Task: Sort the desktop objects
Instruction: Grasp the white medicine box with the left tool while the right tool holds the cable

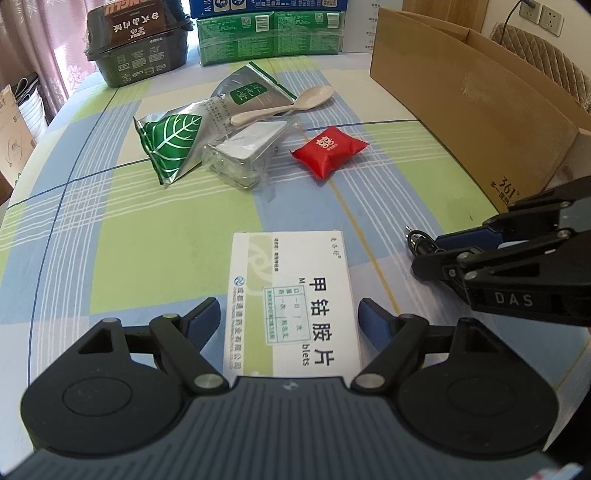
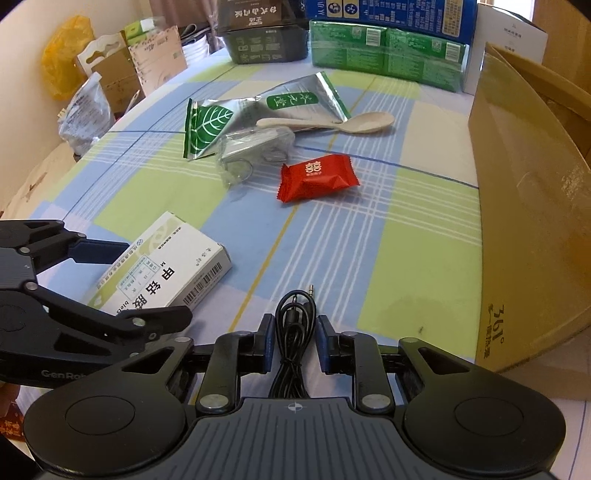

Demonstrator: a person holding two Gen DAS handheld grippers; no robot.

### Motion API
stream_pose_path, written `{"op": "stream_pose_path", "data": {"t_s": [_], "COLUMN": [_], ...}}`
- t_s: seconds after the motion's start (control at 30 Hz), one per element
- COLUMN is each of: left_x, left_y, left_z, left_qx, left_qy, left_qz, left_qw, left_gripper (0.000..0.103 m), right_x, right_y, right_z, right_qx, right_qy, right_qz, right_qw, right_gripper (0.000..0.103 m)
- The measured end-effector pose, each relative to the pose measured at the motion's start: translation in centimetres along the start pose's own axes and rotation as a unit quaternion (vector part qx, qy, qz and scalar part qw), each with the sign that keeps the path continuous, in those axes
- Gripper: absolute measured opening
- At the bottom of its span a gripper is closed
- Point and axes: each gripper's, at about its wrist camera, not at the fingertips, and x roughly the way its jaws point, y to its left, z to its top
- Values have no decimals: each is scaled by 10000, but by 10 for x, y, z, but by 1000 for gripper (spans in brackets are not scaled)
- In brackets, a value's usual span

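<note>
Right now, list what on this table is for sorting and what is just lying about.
For sorting: medicine box, black audio cable, red candy packet, cream spoon, leaf-print foil pouch, silver foil pouch, clear plastic case, open cardboard box.

Lying about: green carton pack, dark food tub.

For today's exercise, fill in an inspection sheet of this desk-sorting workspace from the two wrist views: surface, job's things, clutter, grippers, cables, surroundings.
Surface: checked tablecloth, green, blue and white.
Job's things: white medicine box; red candy packet; pale spoon resting on the foil pouches; clear plastic case.
Clutter: green packs and a dark food container at the far edge.
Grippers: left gripper open, straddling the medicine box without pressing it; right gripper open around the cable, gaps on both sides.
Cables: coiled black audio cable with jack plug.
Surroundings: open cardboard box, curtain, wall sockets.
</note>
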Motion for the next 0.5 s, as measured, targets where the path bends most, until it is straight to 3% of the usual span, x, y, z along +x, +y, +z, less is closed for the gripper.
{"op": "stream_pose_path", "data": {"t_s": [0.33, 0.5], "left_x": [5, -12], "left_y": [0, 0], "left_z": [0, 3], "left_qx": [-42, -189], "left_qy": [174, -25], "left_qz": [44, 18], "left_qw": [9998, 9998], "left_gripper": [68, 67], "right_x": [-3, -16], "right_y": [-2, -4], "right_z": [1, 3], "right_qx": [116, 273], "right_qy": [-49, -364], "right_qz": [52, 62], "right_qw": [9999, 9989], "right_gripper": [20, 19]}}
